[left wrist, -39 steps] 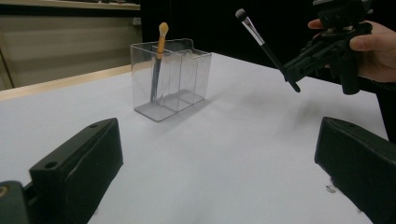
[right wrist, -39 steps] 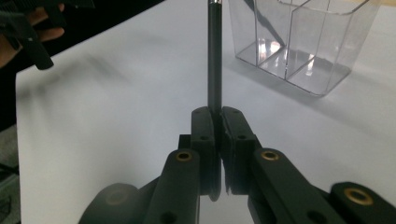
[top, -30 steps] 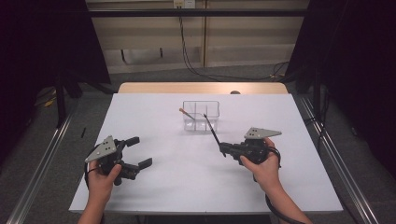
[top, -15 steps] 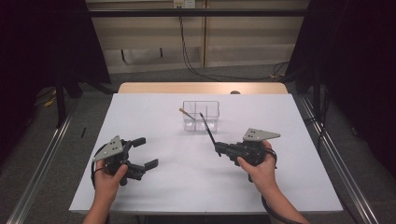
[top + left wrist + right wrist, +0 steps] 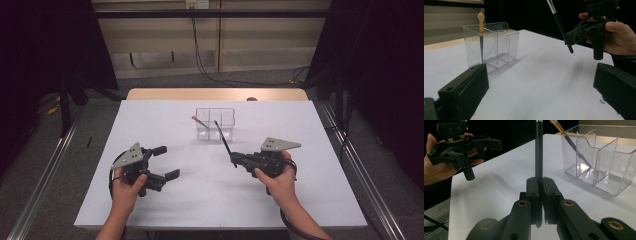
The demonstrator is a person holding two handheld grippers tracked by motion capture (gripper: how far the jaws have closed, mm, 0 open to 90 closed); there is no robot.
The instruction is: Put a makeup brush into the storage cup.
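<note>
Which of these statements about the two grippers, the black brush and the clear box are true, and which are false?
1. The right gripper is shut on the black brush. True.
2. The left gripper holds the orange brush. False: its jaws are open and hold nothing; that brush stands in the clear box.
3. The clear box lies on its side. False: it stands upright on the white table.
4. The black brush is outside the box. True.

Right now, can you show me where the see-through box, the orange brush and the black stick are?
see-through box [image 5: 215, 111]: high view, back rim.
orange brush [image 5: 481, 26]: left gripper view, orange handle.
black stick [image 5: 538, 150]: right gripper view, shaft above the closed jaws.
</note>
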